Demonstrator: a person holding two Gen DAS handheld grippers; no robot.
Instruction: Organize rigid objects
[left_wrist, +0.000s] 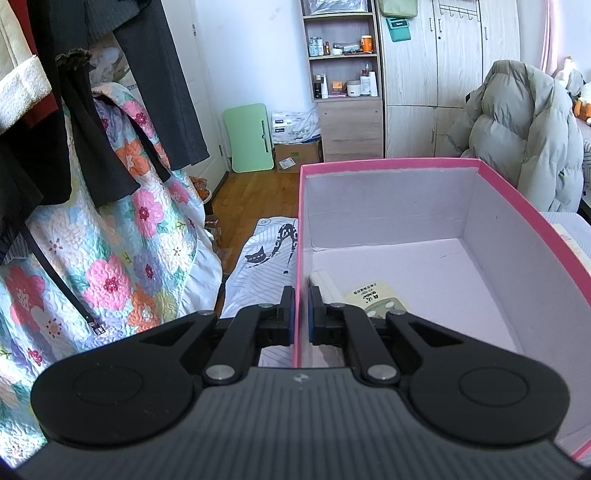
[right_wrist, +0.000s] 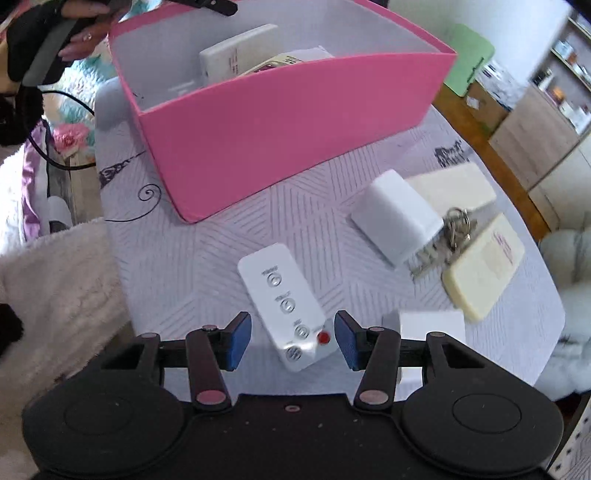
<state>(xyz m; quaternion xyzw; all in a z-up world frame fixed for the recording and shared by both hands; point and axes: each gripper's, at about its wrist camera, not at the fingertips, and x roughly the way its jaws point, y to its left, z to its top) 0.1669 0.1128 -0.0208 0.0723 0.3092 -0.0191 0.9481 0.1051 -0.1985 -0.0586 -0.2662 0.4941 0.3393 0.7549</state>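
Fingers of the left gripper pinch the near wall of the pink box, a view that also shows two flat items lying inside it. Only the right wrist view shows the right gripper, fingers spread around a white remote without touching it; this lies on the worktop in front of the box, with keys to its right.

Both wrist views share the pink box, from opposite sides.
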